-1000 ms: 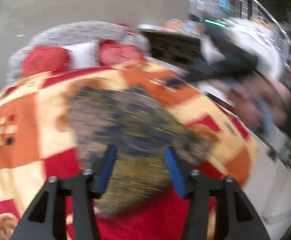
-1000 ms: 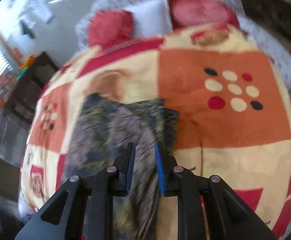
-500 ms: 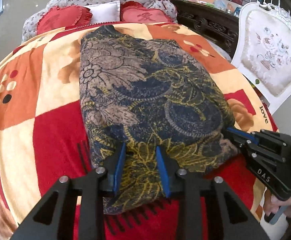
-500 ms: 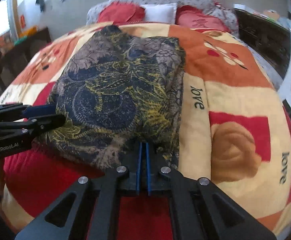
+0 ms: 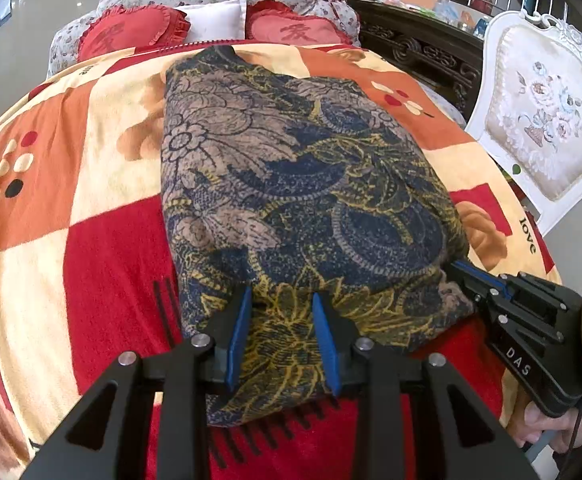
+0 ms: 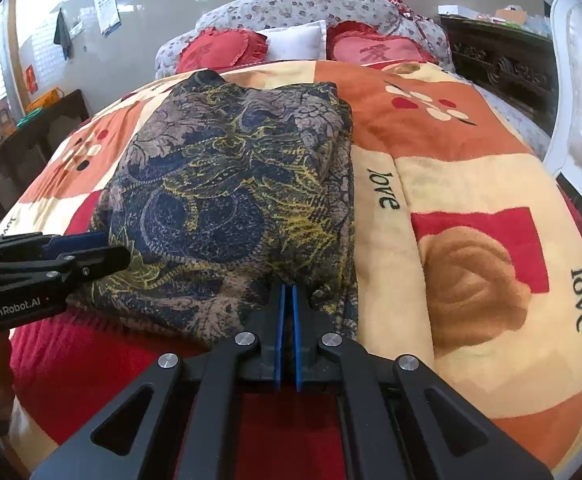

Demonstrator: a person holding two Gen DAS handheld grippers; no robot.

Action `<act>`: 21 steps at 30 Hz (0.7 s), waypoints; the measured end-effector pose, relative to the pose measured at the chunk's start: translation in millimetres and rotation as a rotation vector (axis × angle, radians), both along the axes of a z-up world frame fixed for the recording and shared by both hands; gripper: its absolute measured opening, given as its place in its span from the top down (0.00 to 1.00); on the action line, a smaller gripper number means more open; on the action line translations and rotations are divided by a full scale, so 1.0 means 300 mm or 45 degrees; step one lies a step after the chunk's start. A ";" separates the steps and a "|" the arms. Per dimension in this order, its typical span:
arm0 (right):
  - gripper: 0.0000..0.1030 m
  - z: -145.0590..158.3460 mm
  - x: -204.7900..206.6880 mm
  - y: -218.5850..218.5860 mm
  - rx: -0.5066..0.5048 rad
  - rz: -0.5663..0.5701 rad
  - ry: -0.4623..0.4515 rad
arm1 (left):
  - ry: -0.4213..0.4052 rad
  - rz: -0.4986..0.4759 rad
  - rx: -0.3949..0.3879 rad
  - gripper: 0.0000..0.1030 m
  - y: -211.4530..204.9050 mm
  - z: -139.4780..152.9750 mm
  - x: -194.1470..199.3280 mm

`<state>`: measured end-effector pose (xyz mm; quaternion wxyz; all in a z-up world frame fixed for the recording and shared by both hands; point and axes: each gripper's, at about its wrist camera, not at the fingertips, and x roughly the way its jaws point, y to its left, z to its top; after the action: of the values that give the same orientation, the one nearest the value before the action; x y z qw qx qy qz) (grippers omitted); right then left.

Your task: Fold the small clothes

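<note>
A dark floral-patterned garment (image 5: 291, 200) is lying lengthwise along the middle of the bed's patchwork blanket (image 5: 103, 264), its near end by the bed's front edge. The left gripper (image 5: 281, 300) is sitting over the garment's near left corner, having just narrowed its jaws, a bunched ridge of cloth standing between the blue pads (image 5: 237, 332). The right gripper (image 6: 286, 292) is pinching the garment's near right corner, having just closed, its pads all but meeting on the fabric.
</note>
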<state>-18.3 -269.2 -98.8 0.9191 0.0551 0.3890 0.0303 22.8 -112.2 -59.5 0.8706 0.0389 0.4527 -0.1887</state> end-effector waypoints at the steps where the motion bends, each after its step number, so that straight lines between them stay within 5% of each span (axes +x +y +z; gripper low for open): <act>1: 0.85 0.002 0.003 0.002 -0.006 0.002 0.007 | -0.001 -0.002 -0.001 0.69 0.001 0.000 0.001; 8: 0.85 0.032 0.040 0.002 0.002 -0.003 0.112 | -0.004 -0.004 -0.061 0.69 0.029 0.035 0.004; 10: 0.84 0.081 0.067 -0.002 0.011 -0.008 0.178 | -0.046 -0.017 -0.124 0.69 0.053 0.082 0.010; 12: 0.84 0.163 0.085 -0.011 0.002 -0.051 0.113 | -0.140 0.010 -0.166 0.67 0.077 0.146 0.039; 16: 0.74 0.313 0.183 -0.026 0.013 -0.125 -0.051 | -0.173 0.141 -0.183 0.66 0.080 0.227 0.231; 21: 0.74 0.328 0.467 -0.034 0.080 -0.207 -0.050 | -0.090 0.232 -0.094 0.64 -0.024 0.213 0.524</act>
<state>121.8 -279.4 -0.4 0.9238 0.1147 0.3640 -0.0313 179.9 -119.5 4.3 0.9005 -0.0280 0.4159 -0.1238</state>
